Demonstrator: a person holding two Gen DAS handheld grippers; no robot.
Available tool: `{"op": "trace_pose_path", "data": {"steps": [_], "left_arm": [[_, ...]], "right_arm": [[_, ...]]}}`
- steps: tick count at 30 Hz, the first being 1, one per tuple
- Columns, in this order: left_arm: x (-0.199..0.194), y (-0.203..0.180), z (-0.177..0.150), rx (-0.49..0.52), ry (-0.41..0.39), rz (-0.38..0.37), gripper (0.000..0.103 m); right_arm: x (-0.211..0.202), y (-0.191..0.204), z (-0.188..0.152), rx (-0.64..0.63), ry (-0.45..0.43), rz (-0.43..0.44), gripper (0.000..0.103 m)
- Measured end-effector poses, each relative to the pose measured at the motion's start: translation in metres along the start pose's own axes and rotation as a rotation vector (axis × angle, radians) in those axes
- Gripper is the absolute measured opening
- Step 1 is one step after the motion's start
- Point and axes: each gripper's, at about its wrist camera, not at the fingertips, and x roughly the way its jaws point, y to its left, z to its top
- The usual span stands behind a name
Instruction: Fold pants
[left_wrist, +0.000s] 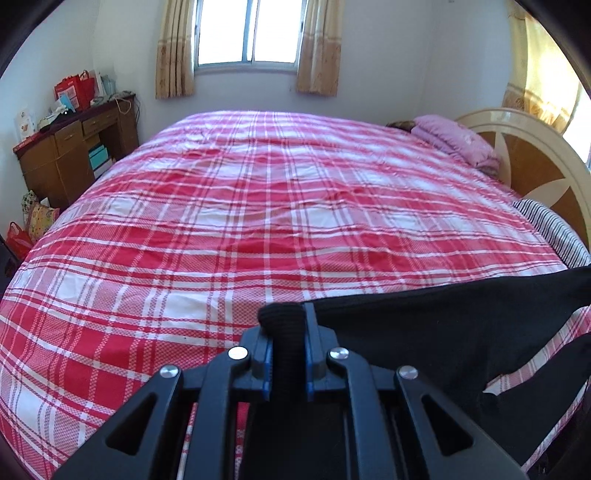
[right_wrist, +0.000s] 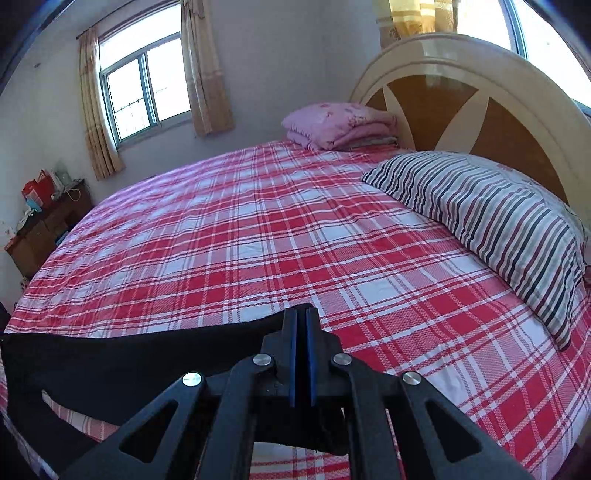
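Bedroom, red plaid bedspread (left_wrist: 258, 206) covering the bed. Left gripper (left_wrist: 286, 325) clenched on a bunched ribbed edge of the black pants (left_wrist: 443, 325); right gripper (right_wrist: 301, 325) clamped on another edge. Fabric stretched between them above the bedspread.

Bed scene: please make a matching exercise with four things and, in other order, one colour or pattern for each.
Things:
1. pants
2. bedsheet
3. pillow
4. folded blanket

Colours:
A. pink
B. black
C. red and white plaid
D. dark stripes on white

Pairs: 1-B, 2-C, 3-D, 4-A
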Motion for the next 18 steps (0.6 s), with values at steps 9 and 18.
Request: {"op": "trace_pose_path", "data": {"steps": [9,18], "left_arm": [[-0.038,0.011,-0.039,0.02,-0.108,-0.08,0.013],[-0.063,0.011,-0.099,0.059,-0.151,-0.125,0.013]], "right_arm": [[-0.053,-0.03,-0.073,0.08,-0.024,0.007,0.004],[-0.079,-0.056,-0.128,0.164,-0.008,-0.019,0.002]]}}
